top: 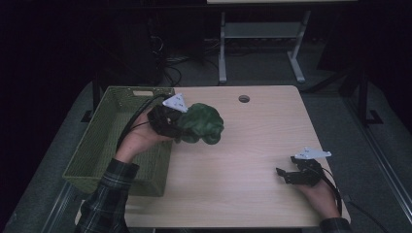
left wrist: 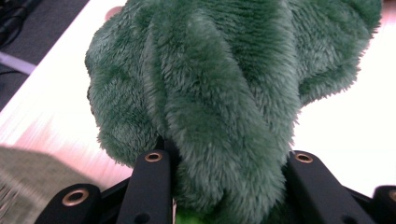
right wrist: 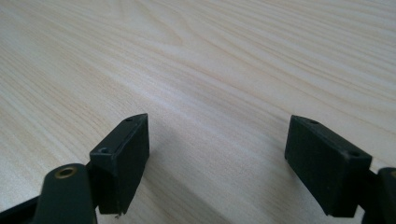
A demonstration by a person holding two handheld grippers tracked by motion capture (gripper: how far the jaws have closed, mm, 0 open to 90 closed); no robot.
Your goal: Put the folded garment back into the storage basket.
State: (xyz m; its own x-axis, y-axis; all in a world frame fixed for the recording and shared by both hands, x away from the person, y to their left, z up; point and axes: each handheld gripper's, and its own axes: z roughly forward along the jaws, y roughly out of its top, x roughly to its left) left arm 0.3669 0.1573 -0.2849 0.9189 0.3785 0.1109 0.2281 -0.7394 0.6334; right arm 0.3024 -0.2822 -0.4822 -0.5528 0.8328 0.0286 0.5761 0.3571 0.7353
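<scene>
- Jaws, right gripper (right wrist: 217,163): two black, blocky, flat-faced pads stand wide apart with nothing between them; only bare wood grain shows in the gap in the right gripper view.
- Jaws, left gripper (left wrist: 229,186): clamped on the green plush toy (left wrist: 224,88); in the left gripper view the pile bulges out between and over both black jaw arms (brass-coloured rivets mark their pivots).
- Right gripper, high view (top: 286,175): rests low at the near right of the table (top: 252,160), held in the person's right hand (top: 320,194), a grey three-cornered plate on top and a black cable trailing back toward the table edge.
- Table: a rectangular top of pale, fine-grained wood with rounded corners and a round cable hole (top: 244,98) near its far edge.
- Plush toy, high view (top: 201,124): a soft, lumpy, dark green mass of long fuzzy fibres, held above the left-centre of the table, just to the right of the basket and not inside it.
- Left hand (top: 141,138): holds the left gripper (top: 180,127) over the basket's right wall; the sleeve (top: 109,194) is a dark plaid fabric.
- Basket (top: 90,145): a rectangular, olive-green woven container with sloping walls, at the table's left edge (no contents can be made out in the part of its interior that shows).
- Beyond the table: a grey metal frame (top: 262,43) on dark floor, with cables beside it.
</scene>
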